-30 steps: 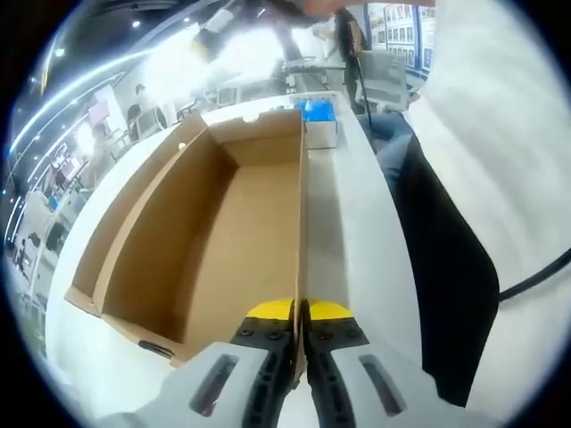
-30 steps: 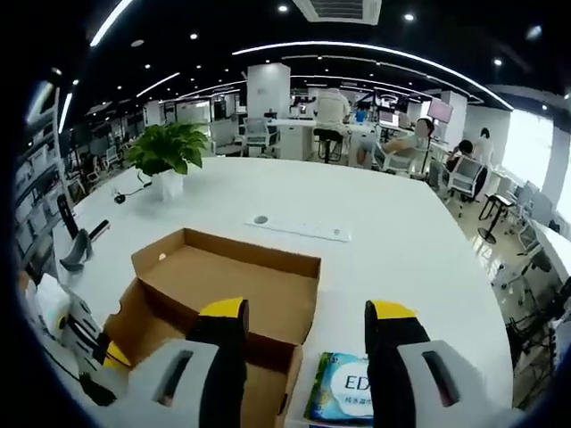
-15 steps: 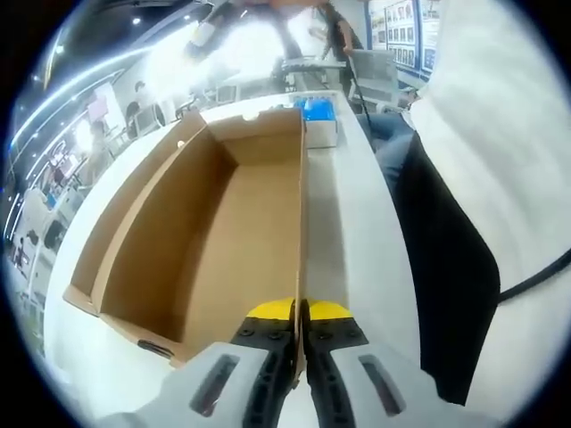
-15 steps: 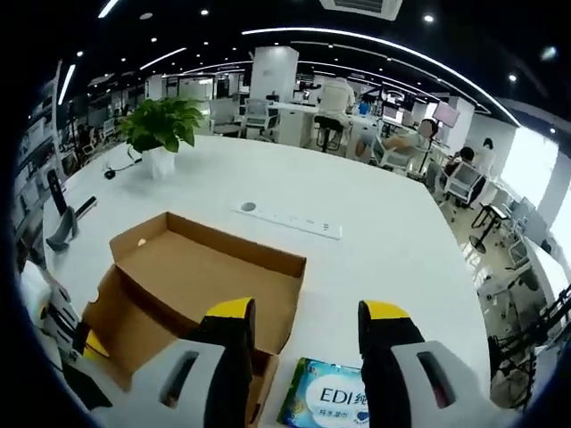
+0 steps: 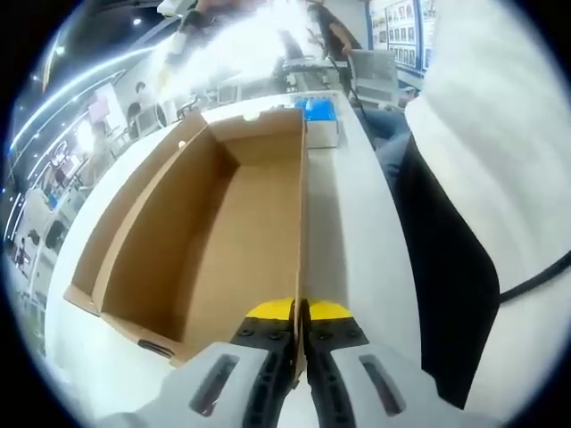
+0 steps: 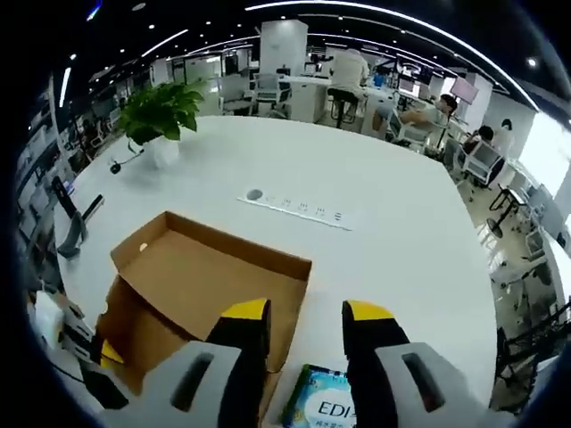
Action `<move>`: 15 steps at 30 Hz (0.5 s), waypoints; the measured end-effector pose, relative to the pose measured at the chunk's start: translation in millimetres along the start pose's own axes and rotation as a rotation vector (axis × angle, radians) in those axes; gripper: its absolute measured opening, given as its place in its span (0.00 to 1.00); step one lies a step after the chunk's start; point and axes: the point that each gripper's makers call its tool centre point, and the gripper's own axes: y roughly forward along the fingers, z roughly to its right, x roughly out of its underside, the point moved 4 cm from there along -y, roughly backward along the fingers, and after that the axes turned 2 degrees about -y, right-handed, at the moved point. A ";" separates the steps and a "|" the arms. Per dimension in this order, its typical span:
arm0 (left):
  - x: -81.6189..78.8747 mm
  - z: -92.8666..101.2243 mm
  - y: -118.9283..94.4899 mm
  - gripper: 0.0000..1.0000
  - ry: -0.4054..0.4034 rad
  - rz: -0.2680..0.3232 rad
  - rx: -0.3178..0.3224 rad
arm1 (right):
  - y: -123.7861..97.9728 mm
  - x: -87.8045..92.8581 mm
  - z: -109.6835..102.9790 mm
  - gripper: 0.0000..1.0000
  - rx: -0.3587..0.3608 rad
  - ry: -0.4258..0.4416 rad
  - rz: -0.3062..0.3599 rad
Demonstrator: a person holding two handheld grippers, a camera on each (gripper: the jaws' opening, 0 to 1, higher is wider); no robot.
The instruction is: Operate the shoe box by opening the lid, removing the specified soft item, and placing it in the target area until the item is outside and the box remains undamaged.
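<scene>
Left gripper view: gripper (image 5: 301,314) pinching box wall (image 5: 301,223)

Open brown box (image 6: 210,285), blue pack (image 6: 319,409) beside

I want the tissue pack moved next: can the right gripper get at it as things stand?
Probably yes. The right gripper is open above the tissue pack, which lies on the white table beside the box, nothing covering it.

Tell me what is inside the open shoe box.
The shoe box shows bare cardboard floor and walls, nothing lying in it. The left gripper, shut on its side wall, hides the near corner. The tissue pack lies outside on the table, partly behind the right gripper.
</scene>
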 end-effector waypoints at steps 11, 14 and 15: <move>0.2 -0.7 0.2 0.02 -0.008 -0.002 0.003 | 30.0 -4.6 19.0 0.39 0.065 0.022 -0.057; 0.2 -0.8 0.2 0.02 -0.009 -0.003 0.000 | 37.5 1.7 30.1 0.39 0.096 0.011 -0.134; 0.1 -0.6 0.2 0.02 -0.010 -0.003 0.000 | 41.0 3.8 27.8 0.39 0.050 0.041 -0.176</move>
